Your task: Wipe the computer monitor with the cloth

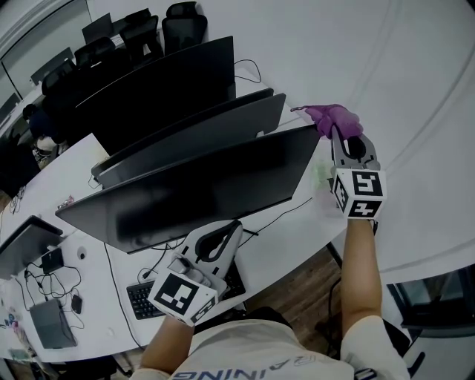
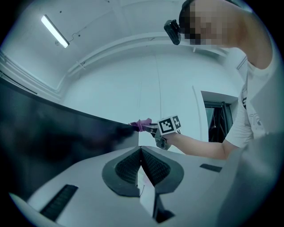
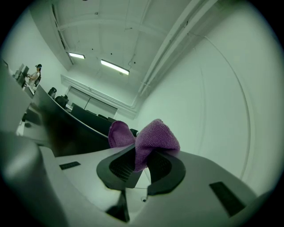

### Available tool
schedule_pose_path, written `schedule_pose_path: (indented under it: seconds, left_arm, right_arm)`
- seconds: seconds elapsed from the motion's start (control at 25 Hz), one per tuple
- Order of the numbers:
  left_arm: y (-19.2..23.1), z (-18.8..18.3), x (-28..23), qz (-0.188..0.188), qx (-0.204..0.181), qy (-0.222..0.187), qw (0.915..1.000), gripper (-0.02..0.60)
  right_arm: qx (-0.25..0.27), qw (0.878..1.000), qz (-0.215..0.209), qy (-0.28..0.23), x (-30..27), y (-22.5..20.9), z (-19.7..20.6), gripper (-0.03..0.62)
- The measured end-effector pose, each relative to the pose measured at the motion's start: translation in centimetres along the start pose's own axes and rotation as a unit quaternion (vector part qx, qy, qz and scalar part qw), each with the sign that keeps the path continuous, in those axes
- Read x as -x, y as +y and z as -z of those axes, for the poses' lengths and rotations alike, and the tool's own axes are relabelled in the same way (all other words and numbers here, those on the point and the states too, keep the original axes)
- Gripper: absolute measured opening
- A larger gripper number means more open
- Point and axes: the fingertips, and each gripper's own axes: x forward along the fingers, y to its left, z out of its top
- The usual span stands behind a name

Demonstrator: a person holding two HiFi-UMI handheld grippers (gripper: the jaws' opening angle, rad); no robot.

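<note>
The nearest computer monitor (image 1: 193, 189) is a wide dark screen tilted over the white desk (image 1: 293, 241). A purple cloth (image 1: 335, 117) bunches at the monitor's top right corner, and my right gripper (image 1: 340, 135) is shut on it. In the right gripper view the cloth (image 3: 153, 137) bulges out from between the jaws, with the monitor's edge (image 3: 66, 128) to the left. My left gripper (image 1: 232, 228) is shut with nothing in it, just below the monitor's lower edge. In the left gripper view the screen (image 2: 57, 135) fills the left side, and the cloth (image 2: 141, 125) sits at its far corner.
Two more dark monitors (image 1: 204, 130) (image 1: 159, 85) stand behind the near one, with office chairs (image 1: 182, 22) beyond. A keyboard (image 1: 142, 298) and cables lie on the desk under my left arm. A dark device (image 1: 26, 243) sits at the left. A white wall curves along the right.
</note>
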Motion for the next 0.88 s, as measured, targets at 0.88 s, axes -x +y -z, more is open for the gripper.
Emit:
schedule_pose_path:
  seconds: [0.88]
  left_arm:
    - [-0.1, 0.9, 0.2, 0.000, -0.004, 0.013, 0.9999, 0.008]
  right_arm:
    - [-0.045, 0.995, -0.081, 0.022, -0.5, 0.9, 6.6, 0.055]
